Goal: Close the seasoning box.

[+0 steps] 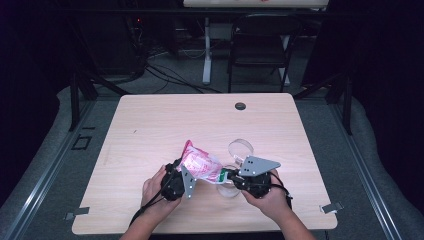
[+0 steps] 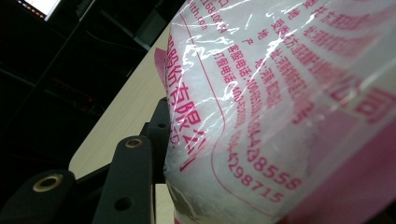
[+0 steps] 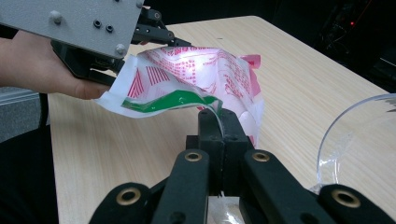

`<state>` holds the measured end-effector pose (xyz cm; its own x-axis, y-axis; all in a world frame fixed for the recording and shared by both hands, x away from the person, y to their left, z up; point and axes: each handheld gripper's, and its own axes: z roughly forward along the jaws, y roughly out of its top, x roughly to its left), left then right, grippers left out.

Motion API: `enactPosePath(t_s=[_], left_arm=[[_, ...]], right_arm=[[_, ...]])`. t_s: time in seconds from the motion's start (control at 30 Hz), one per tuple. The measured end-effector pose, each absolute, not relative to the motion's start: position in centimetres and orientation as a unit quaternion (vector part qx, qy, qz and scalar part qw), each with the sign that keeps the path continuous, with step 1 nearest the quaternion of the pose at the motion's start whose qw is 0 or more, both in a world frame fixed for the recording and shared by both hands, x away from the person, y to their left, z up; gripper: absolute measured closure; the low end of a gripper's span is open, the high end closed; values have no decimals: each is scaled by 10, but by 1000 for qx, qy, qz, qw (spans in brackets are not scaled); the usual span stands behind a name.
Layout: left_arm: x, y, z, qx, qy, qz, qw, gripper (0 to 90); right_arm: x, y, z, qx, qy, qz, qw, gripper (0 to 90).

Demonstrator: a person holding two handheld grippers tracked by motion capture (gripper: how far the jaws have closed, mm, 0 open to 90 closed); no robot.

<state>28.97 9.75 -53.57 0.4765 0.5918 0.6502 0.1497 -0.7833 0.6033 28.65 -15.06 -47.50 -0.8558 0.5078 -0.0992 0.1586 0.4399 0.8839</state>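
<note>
High view: pink-printed bag (image 1: 200,165) held above tabletop (image 1: 150,130) between both hands, long axis running left-right. Left gripper (image 1: 186,176) fingers (image 2: 135,177) clamp bag's body; right gripper (image 1: 231,176) fingers (image 3: 219,135) clenched on green-edged end. Clear bowl (image 1: 241,148) just beyond right gripper.

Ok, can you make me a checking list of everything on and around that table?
Surface: pale wooden table with a small dark round hole near the far edge.
Job's things: pink-and-white printed plastic bag held up between both claws; clear round container beside it.
Clutter: nothing seen.
Grippers: left claw clamps the bag's one side; right claw is shut on the bag's green-edged corner.
Cables: a black one trails from the left claw; more lie on the floor behind.
Surroundings: dark folding chair, white desk leg, grey floor.
</note>
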Motion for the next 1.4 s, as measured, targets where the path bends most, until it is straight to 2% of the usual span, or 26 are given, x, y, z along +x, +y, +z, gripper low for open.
enactPosePath(t_s=[0.6, 1.4], left_arm=[[287, 94, -531, 809, 204, 503, 225, 583], [282, 87, -520, 802, 165, 551, 163, 585]], right_arm=[[283, -154, -478, 203, 829, 489, 181, 900], [282, -158, -483, 216, 828, 484, 183, 900]])
